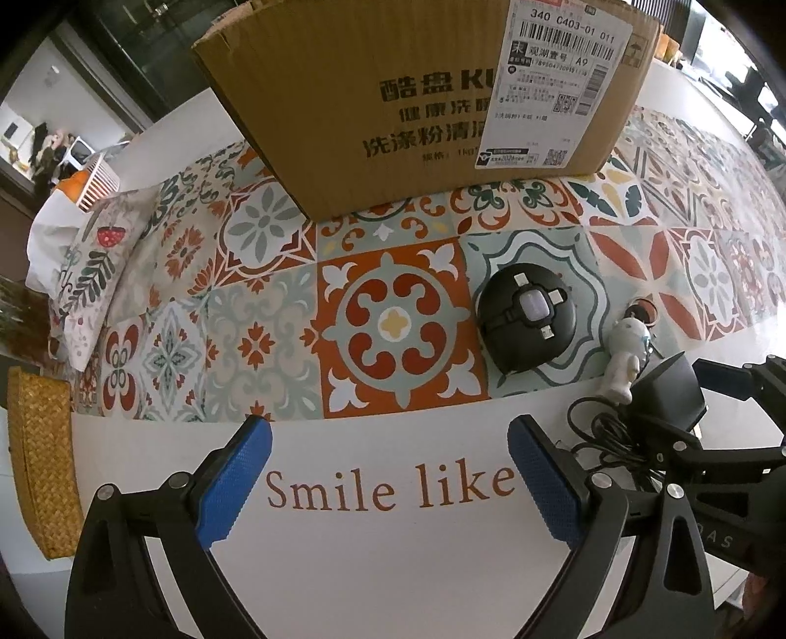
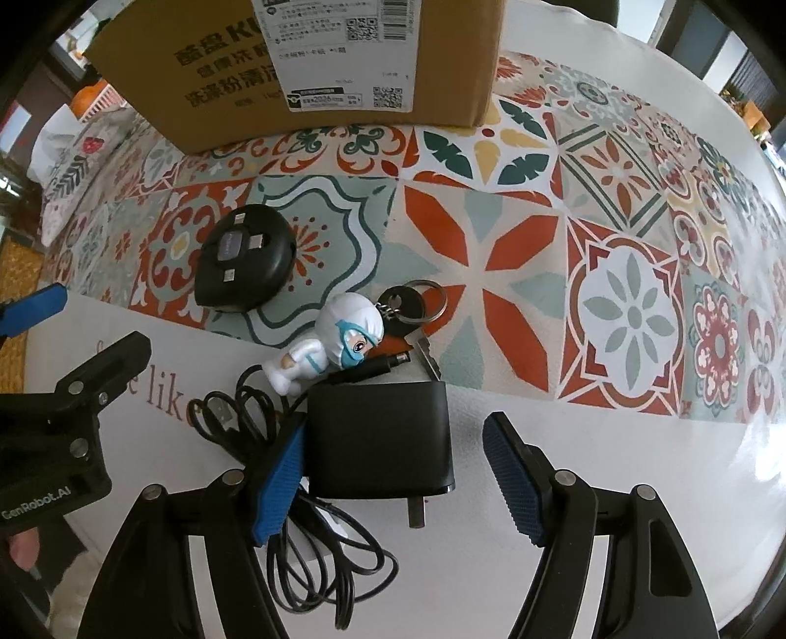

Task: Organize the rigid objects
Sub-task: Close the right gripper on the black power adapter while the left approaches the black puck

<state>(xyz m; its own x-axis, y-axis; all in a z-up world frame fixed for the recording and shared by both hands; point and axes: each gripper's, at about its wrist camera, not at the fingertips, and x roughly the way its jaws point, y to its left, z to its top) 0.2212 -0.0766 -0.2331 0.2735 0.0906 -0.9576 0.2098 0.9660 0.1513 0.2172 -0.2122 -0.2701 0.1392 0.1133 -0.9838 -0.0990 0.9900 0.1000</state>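
my right gripper [image 2: 393,472] fingers straddle the black charger [image 2: 378,437] on the tabletop [image 2: 614,457], not clamped; left gripper [image 1: 388,481] open, empty. closing could snag the cable [image 2: 314,550] and drag the figurine [image 2: 329,344].

A round white table [image 1: 393,565] stood under a cloth of patterned tiles [image 1: 275,314], lit by pale daylight. Beyond its far left edge a dark glass partition [image 1: 147,39] rose beside a white wall [image 1: 34,93]. A woven straw mat [image 1: 39,457] lay at the table's left.
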